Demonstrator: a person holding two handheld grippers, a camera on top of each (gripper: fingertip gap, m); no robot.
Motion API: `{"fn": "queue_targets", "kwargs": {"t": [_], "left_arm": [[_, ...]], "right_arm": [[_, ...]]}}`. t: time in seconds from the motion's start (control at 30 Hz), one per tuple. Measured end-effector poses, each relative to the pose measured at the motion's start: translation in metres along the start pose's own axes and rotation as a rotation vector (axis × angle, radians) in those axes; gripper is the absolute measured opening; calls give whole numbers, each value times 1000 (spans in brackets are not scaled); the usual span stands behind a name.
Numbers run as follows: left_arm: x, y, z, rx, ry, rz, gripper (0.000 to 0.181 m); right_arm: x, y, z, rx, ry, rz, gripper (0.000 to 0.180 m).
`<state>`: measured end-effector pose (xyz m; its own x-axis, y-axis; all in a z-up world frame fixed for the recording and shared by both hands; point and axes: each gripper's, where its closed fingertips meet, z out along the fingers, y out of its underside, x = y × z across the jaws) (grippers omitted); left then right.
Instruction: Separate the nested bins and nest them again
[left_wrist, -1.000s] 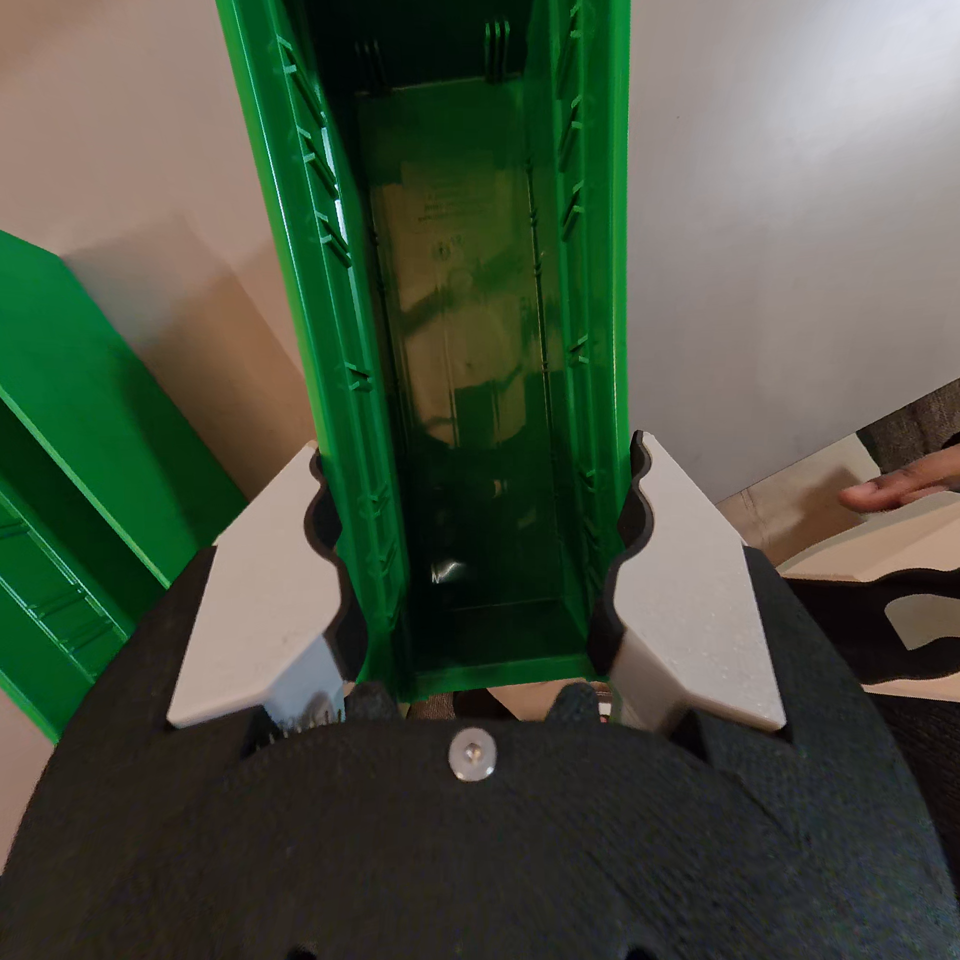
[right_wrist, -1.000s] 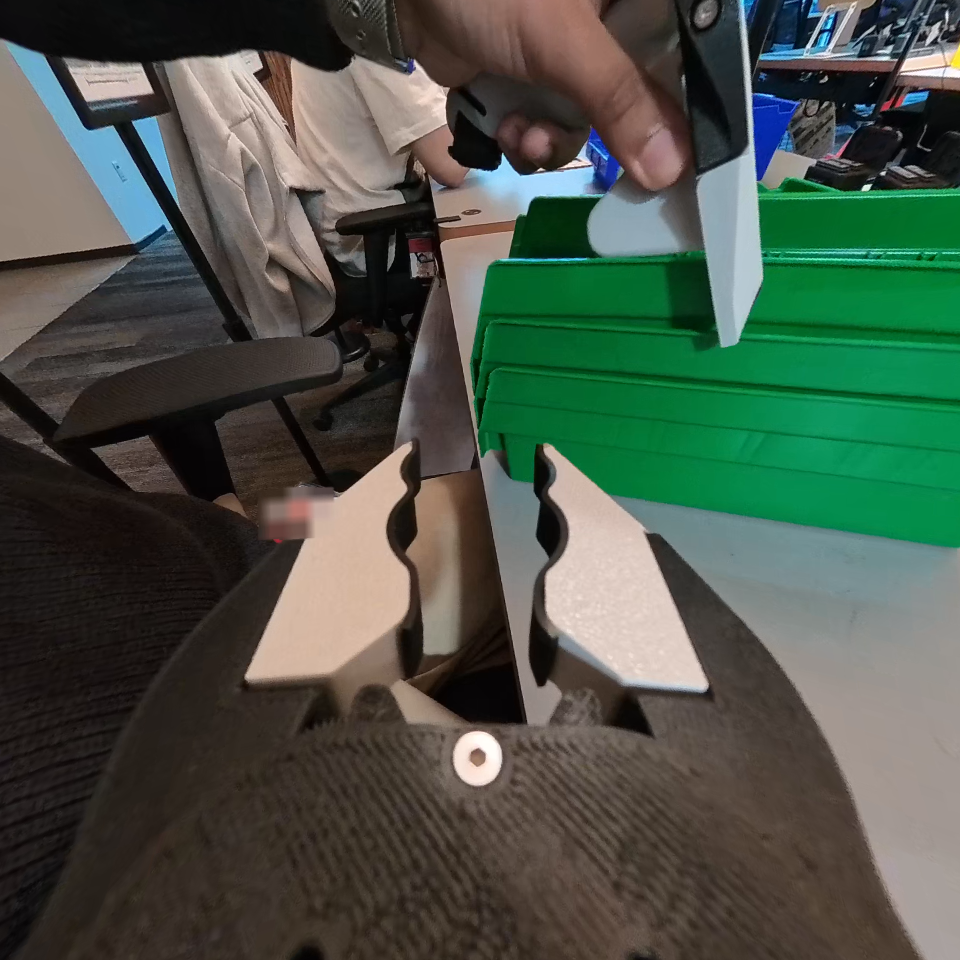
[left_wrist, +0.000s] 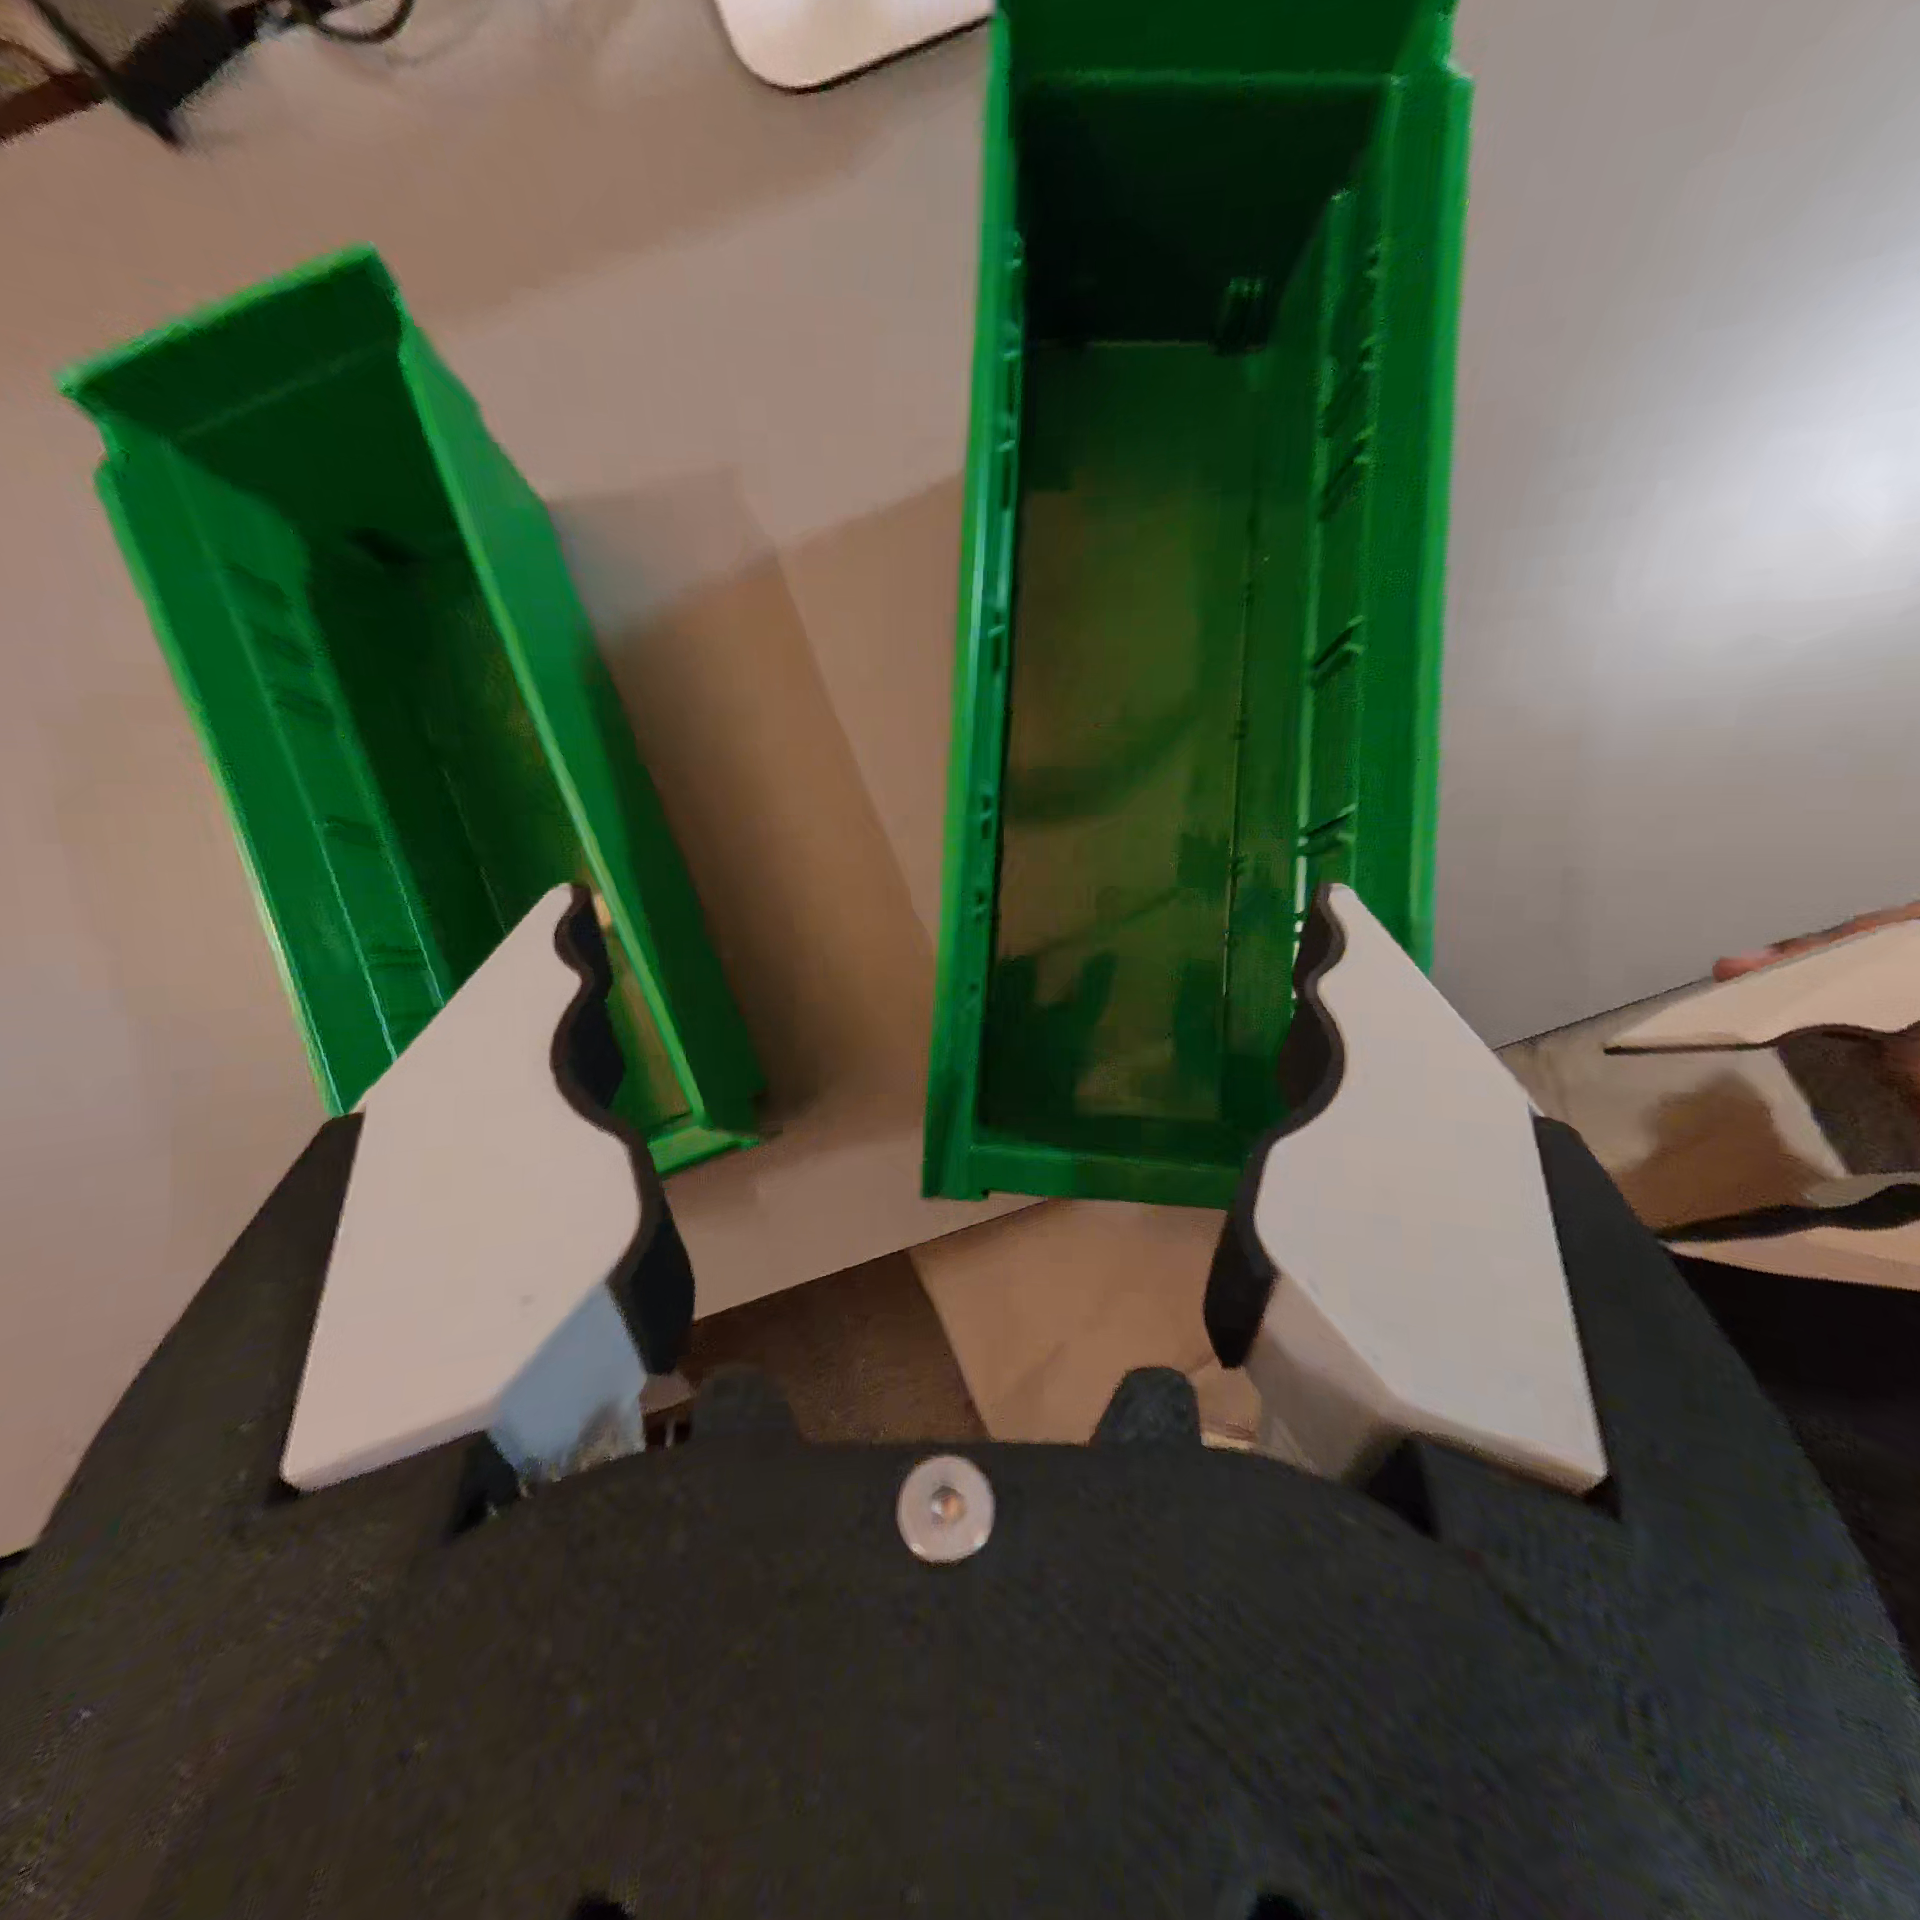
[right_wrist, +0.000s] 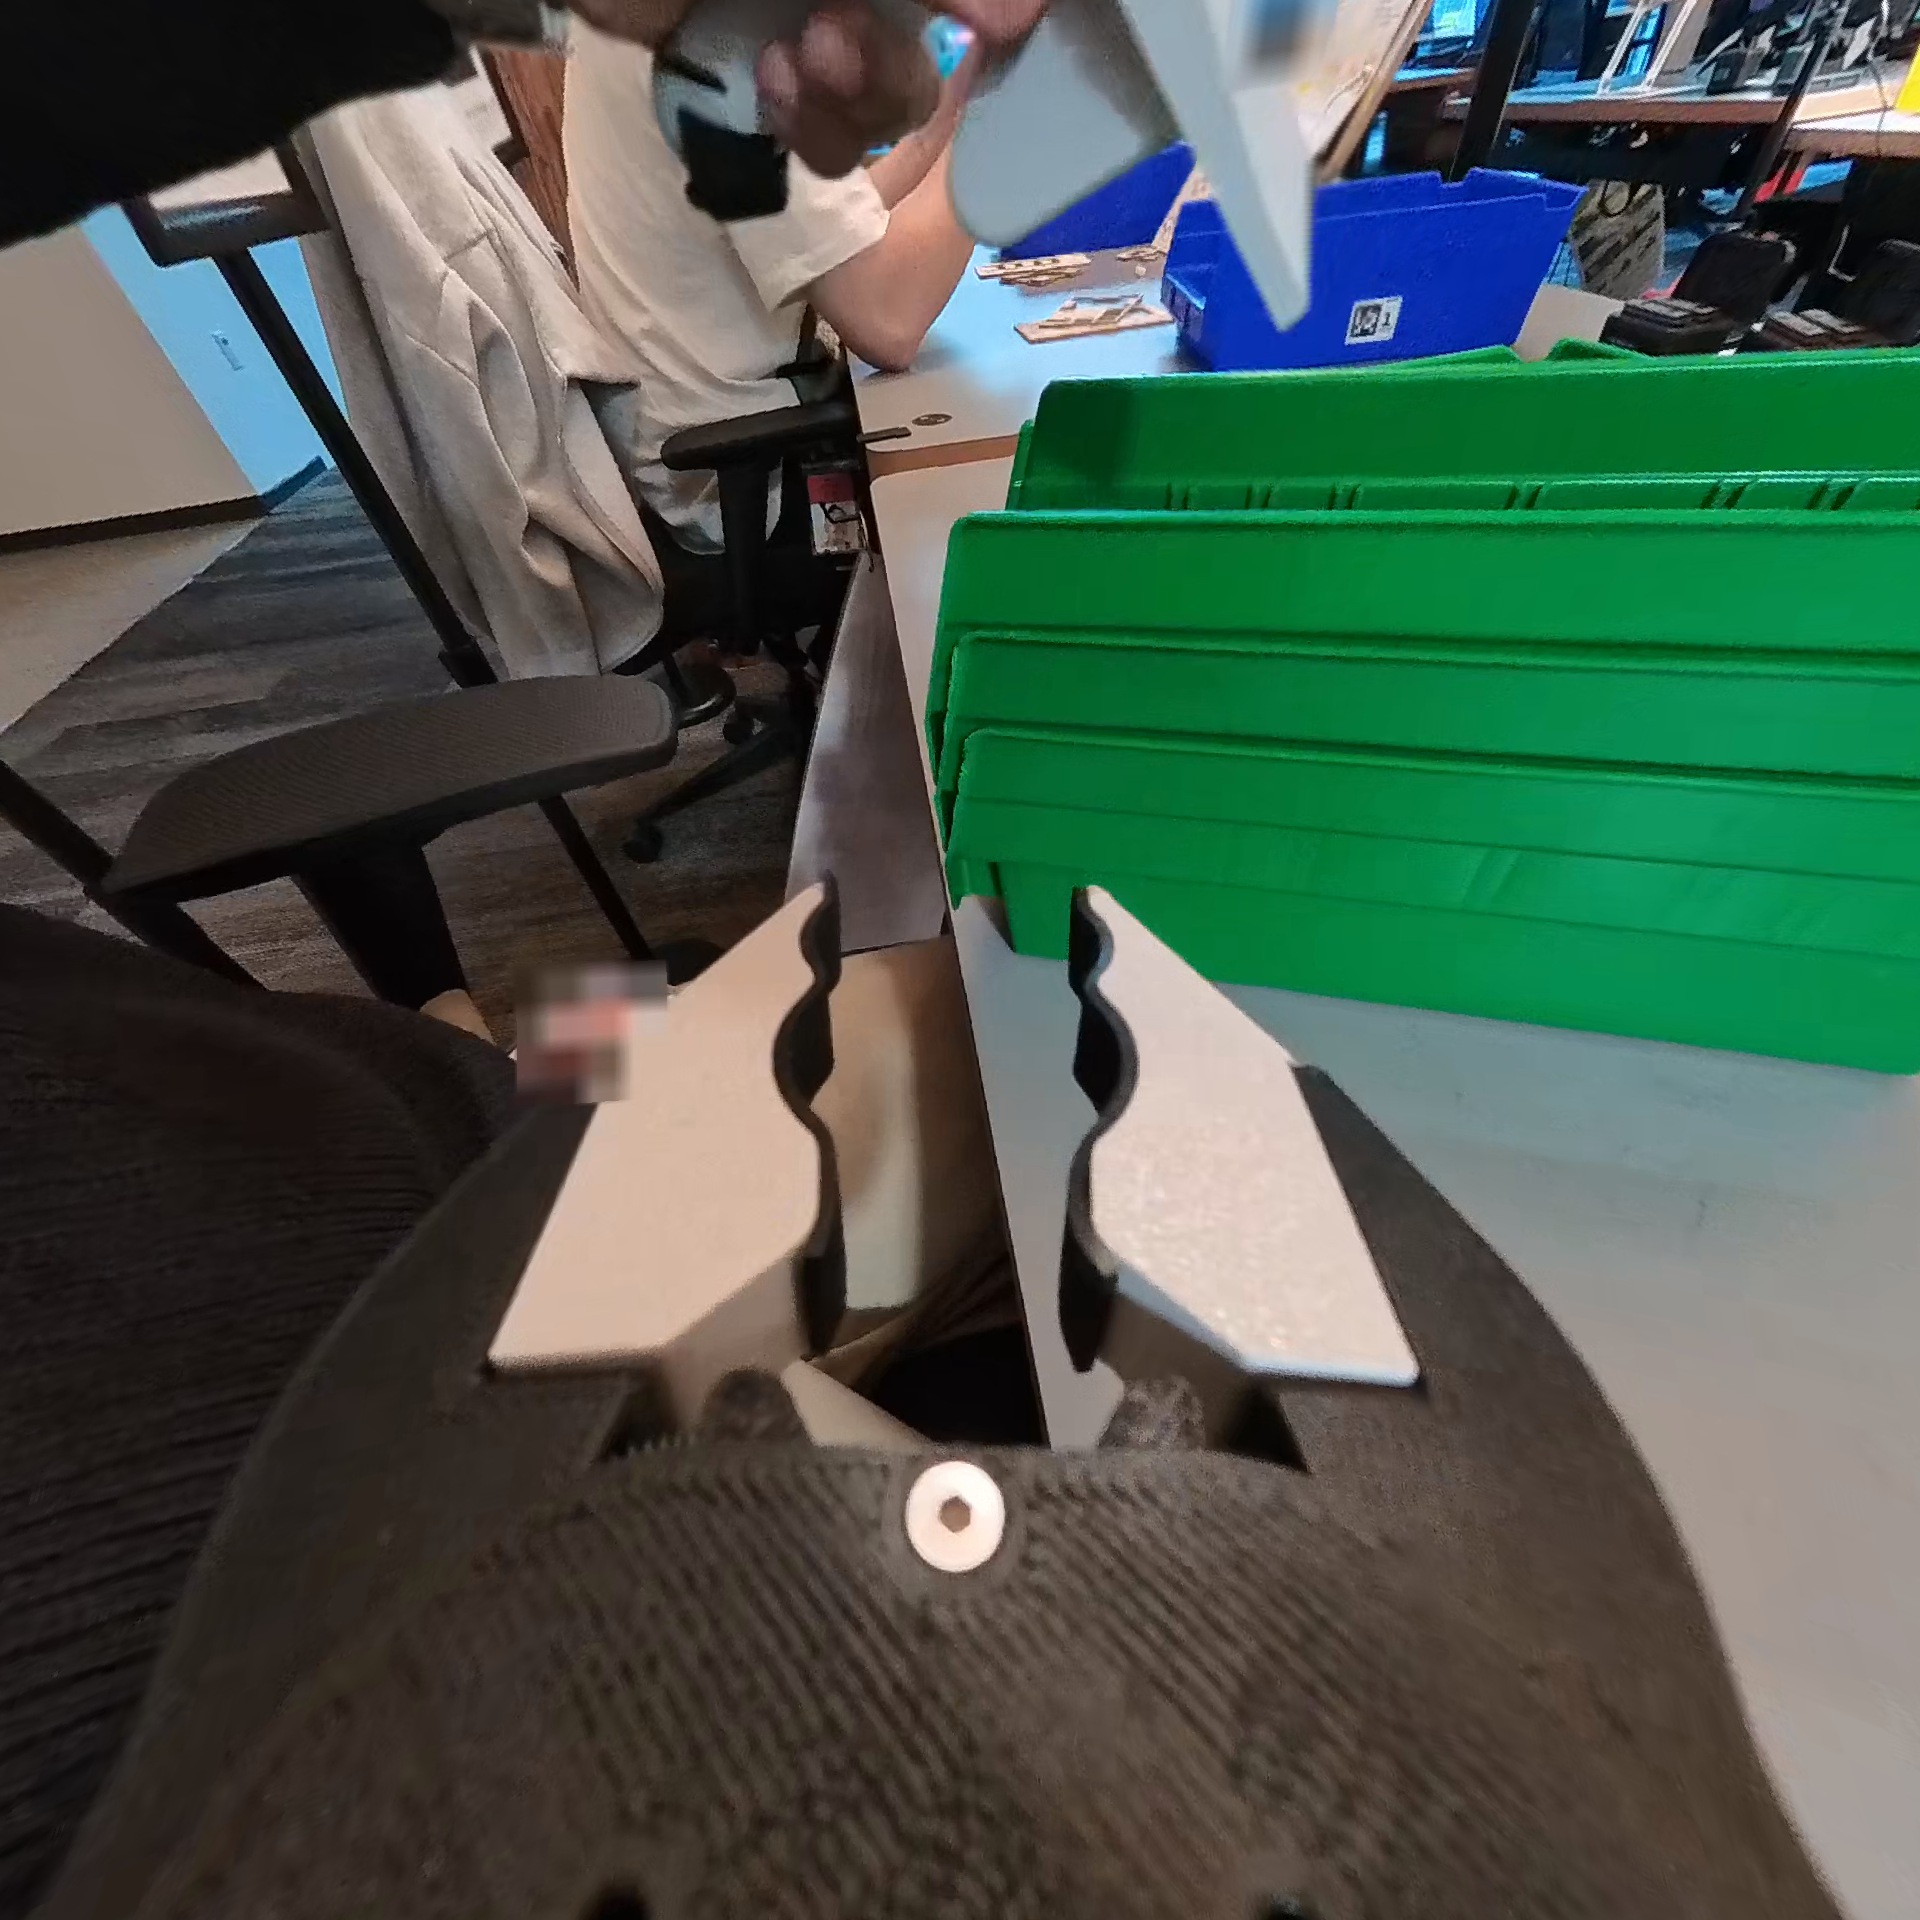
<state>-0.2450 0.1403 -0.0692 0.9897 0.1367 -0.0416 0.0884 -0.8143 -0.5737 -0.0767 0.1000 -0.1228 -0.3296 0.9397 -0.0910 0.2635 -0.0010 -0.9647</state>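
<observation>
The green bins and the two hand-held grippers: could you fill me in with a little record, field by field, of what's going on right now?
Setting: pale table, office behind
Bins in left wrist view: two green bins apart, side by side, both empty
Left bin: angled, farther left
Right bin: between the spread fingers, ungripped
Right wrist view: stack of green bins nested, a further green bin behind
Left hand-held gripper: open, above the table
Right hand-held gripper: open, empty, at the table edge
Beyond: blue bin, seated person
</observation>
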Motion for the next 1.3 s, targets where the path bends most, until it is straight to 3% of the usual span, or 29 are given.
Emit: {"fn": "queue_targets", "kwargs": {"t": [0.23, 0.43, 0.63, 0.77, 0.87, 1.03, 1.3], "left_arm": [[-4, 50, -8, 236, 171, -192, 113], [14, 74, 11, 348, 303, -233, 96], [58, 74, 25, 400, 393, -159, 76], [116, 76, 26, 400, 581, -109, 76], [147, 79, 35, 377, 673, -69, 77], [165, 77, 44, 406, 774, -35, 74], [182, 82, 47, 432, 828, 24, 78]], "right_arm": [[8, 10, 5, -13, 28, 11, 43], [15, 8, 8, 41, 64, 40, 47], [26, 6, 7, 76, 189, 84, 86], [31, 10, 1, 92, 262, 140, 106], [45, 12, -15, 134, 341, 204, 98], [78, 8, -48, 246, 441, 304, 60], [108, 9, -50, 106, 679, 178, 40]]}}
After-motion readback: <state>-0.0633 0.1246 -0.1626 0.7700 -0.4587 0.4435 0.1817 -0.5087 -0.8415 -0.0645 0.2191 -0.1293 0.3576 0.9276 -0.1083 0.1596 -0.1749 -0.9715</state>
